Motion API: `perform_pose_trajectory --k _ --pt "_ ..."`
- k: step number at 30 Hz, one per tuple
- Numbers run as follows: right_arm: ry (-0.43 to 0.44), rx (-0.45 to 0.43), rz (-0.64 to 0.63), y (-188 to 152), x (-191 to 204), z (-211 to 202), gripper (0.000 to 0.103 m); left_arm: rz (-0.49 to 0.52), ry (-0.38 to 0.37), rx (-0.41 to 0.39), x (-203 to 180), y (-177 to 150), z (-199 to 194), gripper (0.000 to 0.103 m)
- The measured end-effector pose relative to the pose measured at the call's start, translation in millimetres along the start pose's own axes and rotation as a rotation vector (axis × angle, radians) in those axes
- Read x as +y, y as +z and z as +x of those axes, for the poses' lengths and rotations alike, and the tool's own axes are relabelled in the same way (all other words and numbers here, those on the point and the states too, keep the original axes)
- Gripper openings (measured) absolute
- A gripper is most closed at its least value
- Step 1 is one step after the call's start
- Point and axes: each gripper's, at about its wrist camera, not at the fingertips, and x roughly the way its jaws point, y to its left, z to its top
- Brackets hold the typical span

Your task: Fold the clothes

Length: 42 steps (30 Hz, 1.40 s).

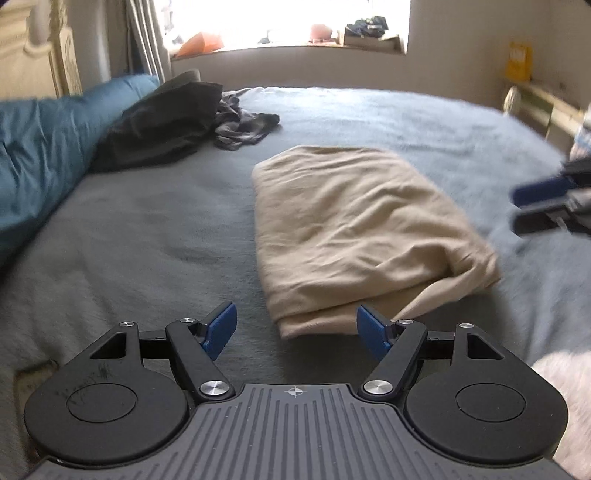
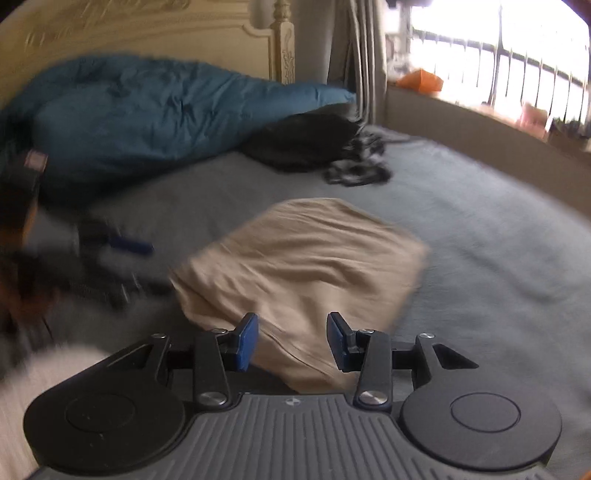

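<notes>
Beige garment (image 1: 354, 229): folded into a thick, rumpled rectangle, lying flat on the bed at centre of the left wrist frame and centre of the right wrist frame (image 2: 299, 273); layered fold edge showing at its lower end.
Bed (image 1: 147, 236): covered with a grey-blue fleecy blanket, filling most of both frames.
Left gripper (image 1: 296, 332): low centre of its own frame, above the blanket, tilted downward; seen again as a dark blur at the left edge of the right wrist frame (image 2: 122, 258).
Left fingers (image 1: 221, 330): blue-padded, set wide and opening further; nothing gripped, with the garment's lower corner in view in the gap but not pressed by either pad.
Right gripper (image 2: 292, 341): low centre of its own frame, over the garment's near corner; also blurred at the right edge of the left wrist frame (image 1: 532, 210).
Right fingers (image 2: 246, 341): about half apart, holding nothing; beige cloth visible behind the gap, contact with the pads not seen.
Dark clothes (image 1: 162, 122): black heap at upper left of the left wrist frame, beside a crumpled grey patterned piece (image 1: 243, 125).
Blue duvet (image 2: 147, 114): bunched along the upper left, against a cream carved headboard (image 2: 147, 33).
Window (image 1: 284, 20): bright, across the top, ledge holding an orange item (image 1: 201, 42).
</notes>
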Motion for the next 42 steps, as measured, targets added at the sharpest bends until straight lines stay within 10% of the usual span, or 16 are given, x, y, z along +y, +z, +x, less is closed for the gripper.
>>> perform_pose_trajectory --k 9,12,17,26,31,36,42 --pt "0.075 0.123 0.109 8.6 -9.4 67.7 0.043 0.013 0.019 0.019 1.9 -1.9 25.8 0.072" --pt "0.119 0.156 0.107 -2.5 -6.9 69.6 0.021 -0.014 0.002 0.022 5.8 -3.9 29.3 0.073" --pt "0.142 0.166 0.041 -11.8 1.9 57.5 0.015 -0.066 -0.024 0.027 14.1 -5.4 32.3 0.073" --pt "0.178 0.144 -0.055 -15.3 12.7 37.0 0.012 -0.183 -0.062 0.009 29.3 -1.4 34.9 0.073" --pt "0.259 0.033 0.095 -1.7 -5.3 21.3 0.013 -0.184 -0.061 0.008 26.7 -2.5 38.3 0.073" --pt "0.198 -0.023 0.238 11.6 -32.0 32.5 0.014 -0.185 -0.073 -0.015 22.1 -0.9 39.1 0.073" --pt "0.156 0.122 0.064 6.7 -9.6 73.8 0.014 -0.228 -0.094 -0.041 27.8 3.2 39.3 0.073"
